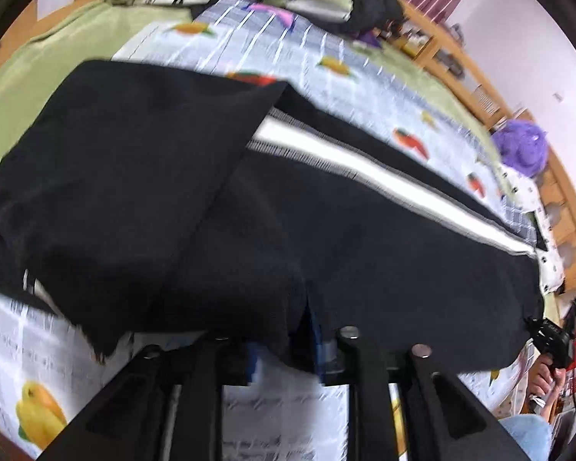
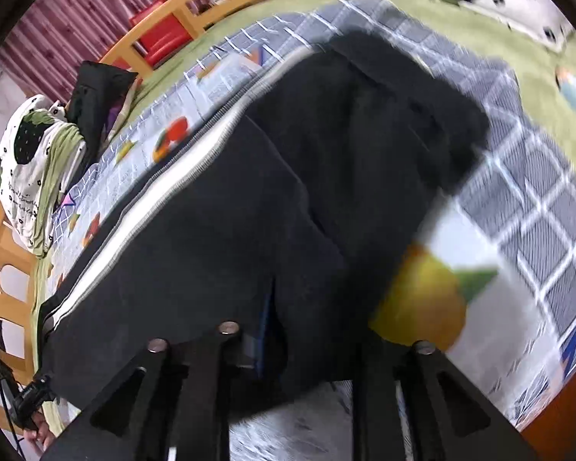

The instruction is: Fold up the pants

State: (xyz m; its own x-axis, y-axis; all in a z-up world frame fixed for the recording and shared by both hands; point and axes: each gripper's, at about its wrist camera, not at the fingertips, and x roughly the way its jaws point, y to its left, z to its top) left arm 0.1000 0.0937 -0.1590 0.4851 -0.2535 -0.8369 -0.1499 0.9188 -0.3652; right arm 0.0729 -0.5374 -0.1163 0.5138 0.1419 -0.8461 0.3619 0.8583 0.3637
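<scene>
Both tongs, left tongs (image 1: 288,345) and right tongs (image 2: 288,349), stand narrow, each pinching the black pants (image 1: 219,207) edge at the bottom of the frame. The grip looks shallow, so I think the cloth may slip out and spoil the fold on the bed (image 1: 326,50).

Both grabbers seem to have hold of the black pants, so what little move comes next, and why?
Probably carry the held edge onward over the pants and lay it flat: both grippers, left and right, pinch cloth that hangs lifted off the quilt.
</scene>
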